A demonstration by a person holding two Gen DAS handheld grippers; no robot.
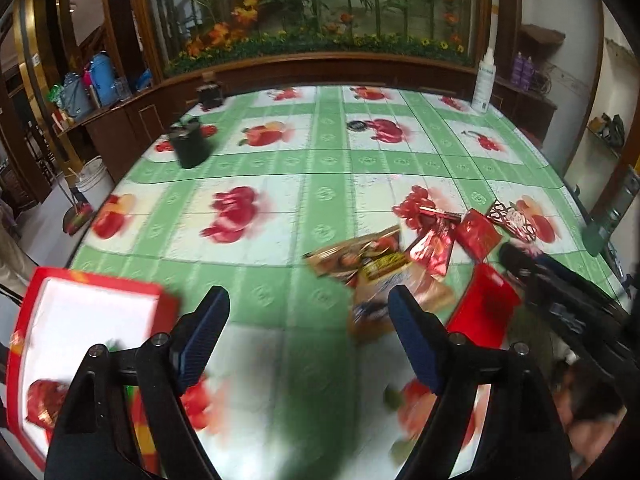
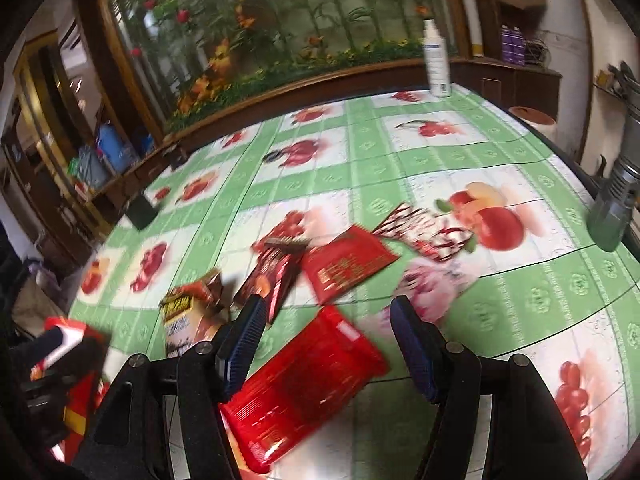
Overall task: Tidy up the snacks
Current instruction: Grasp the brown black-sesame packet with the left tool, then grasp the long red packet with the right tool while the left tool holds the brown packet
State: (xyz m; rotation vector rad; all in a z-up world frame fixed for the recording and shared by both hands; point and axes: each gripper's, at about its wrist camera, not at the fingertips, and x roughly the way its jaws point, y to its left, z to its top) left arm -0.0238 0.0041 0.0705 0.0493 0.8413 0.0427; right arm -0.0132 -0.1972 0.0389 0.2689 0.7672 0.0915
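Note:
Several snack packets lie on the green fruit-print tablecloth. A red-rimmed white box sits at the left table edge with one red snack inside. My left gripper is open and empty above the cloth, right of the box. A brown packet lies just beyond its right finger. My right gripper is open, hovering over a large red packet. Beyond lie another red packet, a dark red packet, a patterned packet and a pink packet.
A white spray bottle stands at the table's far edge. A black cup and a dark jar stand far left. A wooden planter ledge with flowers runs behind the table. The right gripper's body shows in the left wrist view.

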